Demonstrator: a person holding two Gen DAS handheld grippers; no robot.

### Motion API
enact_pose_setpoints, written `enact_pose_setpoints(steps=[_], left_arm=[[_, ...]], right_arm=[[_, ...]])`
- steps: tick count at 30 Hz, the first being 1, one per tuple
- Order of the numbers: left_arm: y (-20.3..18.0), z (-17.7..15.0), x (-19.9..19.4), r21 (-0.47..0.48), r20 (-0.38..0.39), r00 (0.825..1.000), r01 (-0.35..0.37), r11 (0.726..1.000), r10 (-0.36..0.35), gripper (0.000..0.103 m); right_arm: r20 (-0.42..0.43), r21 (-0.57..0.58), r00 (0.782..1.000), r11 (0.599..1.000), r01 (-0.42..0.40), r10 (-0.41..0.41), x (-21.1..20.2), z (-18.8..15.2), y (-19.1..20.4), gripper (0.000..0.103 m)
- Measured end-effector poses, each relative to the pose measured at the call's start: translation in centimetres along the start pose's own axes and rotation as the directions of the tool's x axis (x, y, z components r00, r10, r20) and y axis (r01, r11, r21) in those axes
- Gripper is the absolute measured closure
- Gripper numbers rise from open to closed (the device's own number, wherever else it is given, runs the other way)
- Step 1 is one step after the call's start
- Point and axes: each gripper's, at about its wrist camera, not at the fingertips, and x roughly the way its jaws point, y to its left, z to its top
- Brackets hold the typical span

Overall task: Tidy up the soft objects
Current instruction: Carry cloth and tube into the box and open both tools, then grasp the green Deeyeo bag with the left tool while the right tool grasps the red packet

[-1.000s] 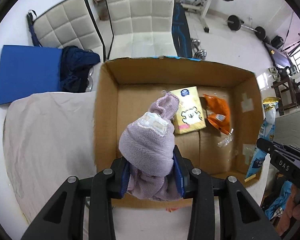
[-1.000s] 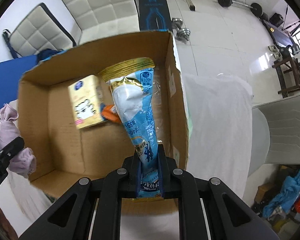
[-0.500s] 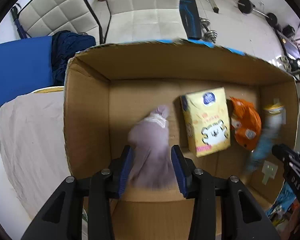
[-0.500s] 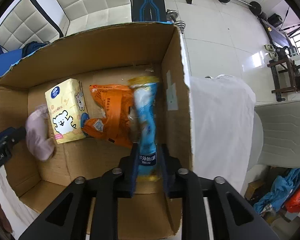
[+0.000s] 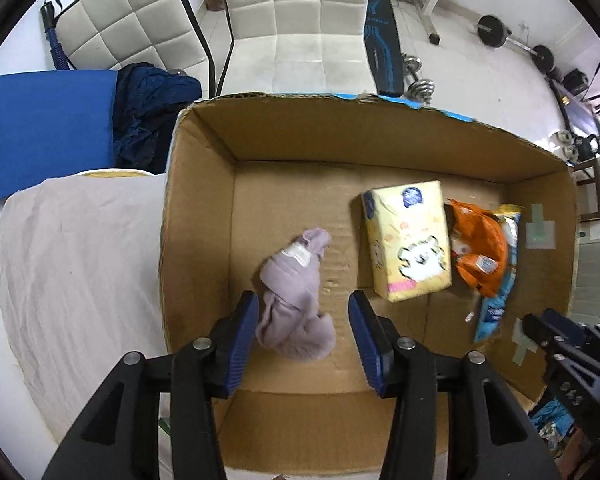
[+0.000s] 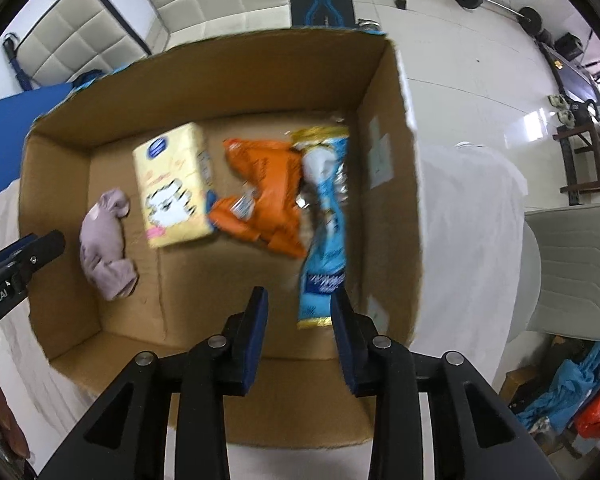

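Two hand-held grippers point straight down into an open cardboard box [image 5: 204,208] that sits on a cloth-covered tabletop [image 5: 80,260].

The left hand-held gripper [image 5: 302,334] has just been opening its jaws. A lilac sock [image 5: 294,300] lies on the box floor between them, close to the left pad, and no pad presses on it. The sock lies near the box's left wall. Its long axis runs from the near wall toward the far wall, straight along the line the gripper looks down.

The right hand-held gripper [image 6: 298,334] has also just been opening. A blue packet [image 6: 326,232] lies on the box floor by the right wall, its near end just inside the right pad, with a clear gap on the other side. The packet looks free. Its long axis also runs near wall to far wall.

Between sock and packet lie a yellow tissue pack [image 6: 172,184] and an orange bag [image 6: 266,196], side by side; the orange bag touches the blue packet.

Judging from this, both items look delivered, so the coming move is probably a straight lift up and out. Each hand-held gripper sits directly over its own item, so a sideways pull could drag it; the sock sits closer to its pad and seems likelier to snag.
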Motion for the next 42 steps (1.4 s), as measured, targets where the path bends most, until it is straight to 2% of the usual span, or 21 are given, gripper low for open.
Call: enact_pose_setpoints(steps=[2, 4, 6, 9, 10, 11, 13, 14, 16, 18, 23, 26, 30, 34, 38, 39, 42], left_arm=[[-0.1, -1.0, -0.9, 0.005, 0.022, 1.000, 0.003, 1.000, -0.003, 0.052], [-0.4, -2.4, -1.9, 0.011, 0.056, 0.998, -0.005, 1.000, 0.004, 0.041], [-0.4, -3.3, -2.8, 0.012, 0.080, 0.997, -0.012, 1.000, 0.011, 0.038], [-0.4, -4.5, -4.1, 0.005, 0.109, 0.994, -0.001, 1.000, 0.001, 0.019], [-0.3, -4.9, -4.6, 0.001, 0.121, 0.993, 0.009, 1.000, -0.009, 0.014], [-0.3, -5.2, -5.1, -0.003, 0.135, 0.991, 0.012, 1.000, -0.011, 0.013], [-0.4, -6.0, -6.0, -0.004, 0.160, 0.987, 0.009, 1.000, -0.008, 0.012], [-0.5, -6.5, -6.5, -0.006, 0.176, 0.984, 0.000, 1.000, 0.001, 0.011], [-0.6, -7.1, -7.0, -0.006, 0.198, 0.980, -0.011, 1.000, 0.012, 0.002], [-0.6, -8.0, -7.6, -0.009, 0.221, 0.975, -0.021, 1.000, 0.023, 0.001], [-0.5, -9.8, -8.6, -0.022, 0.266, 0.963, -0.043, 0.999, 0.047, 0.001], [-0.4, -11.0, -9.4, -0.028, 0.289, 0.955, -0.058, 0.998, 0.064, 0.001], [0.1, -12.5, -10.9, -0.043, 0.320, 0.945, -0.051, 0.998, 0.063, 0.001], [1.7, -15.1, -11.9, -0.092, 0.343, 0.937, -0.044, 0.995, 0.073, 0.001], [4.8, -18.5, -9.8, -0.188, 0.273, 0.958, -0.038, 0.981, 0.089, 0.001], [5.6, -19.2, -8.9, -0.214, 0.249, 0.965, -0.033, 0.976, 0.087, 0.001], [8.2, -21.2, -5.8, -0.294, 0.163, 0.983, -0.037, 0.955, 0.088, 0.001]], right_arm=[[-0.002, -0.014, 1.000, 1.000, -0.016, 0.016, -0.1, -0.6, 0.6, 0.056], [0.000, -0.026, 0.999, 0.999, -0.034, 0.034, -0.2, -1.7, 1.0, 0.050], [0.003, -0.031, 0.998, 0.998, -0.057, 0.057, -0.4, -2.7, 1.4, 0.048], [0.014, -0.031, 0.997, 0.997, -0.074, 0.075, -0.7, -4.0, 1.6, 0.046], [0.020, -0.031, 0.997, 0.996, -0.079, 0.079, -0.8, -4.4, 1.6, 0.037], [0.026, -0.030, 0.996, 0.996, -0.087, 0.087, -1.0, -4.6, 1.5, 0.025], [0.048, -0.025, 0.993, 0.994, -0.104, 0.105, -1.4, -5.5, 1.7, 0.011], [0.055, -0.024, 0.993, 0.994, -0.107, 0.108, -1.6, -5.8, 1.8, 0.008], [0.081, -0.025, 0.991, 0.995, -0.101, 0.103, -2.4, -6.6, 1.9, 0.006], [0.104, -0.034, 0.990, 0.996, -0.088, 0.091, -3.1, -7.3, 2.0, 0.001], [0.172, -0.059, 0.984, 0.998, -0.034, 0.043, -5.3, -8.8, 2.3, 0.000], [0.202, -0.072, 0.978, 0.997, -0.033, 0.047, -6.6, -9.8, 2.5, 0.000], [0.206, -0.086, 0.975, 0.994, -0.068, 0.084, -7.3, -11.5, 2.9, 0.000], [0.158, -0.104, 0.975, 0.984, -0.144, 0.159, -5.7, -14.4, 3.1, 0.000], [0.068, -0.087, 0.982, 0.981, -0.171, 0.177, -1.4, -16.3, 2.9, 0.000], [0.026, -0.052, 0.981, 0.980, -0.190, 0.192, 0.7, -16.5, 2.6, 0.000], [-0.015, 0.050, 0.974, 0.973, -0.226, 0.227, 4.9, -16.4, 1.9, 0.000]])
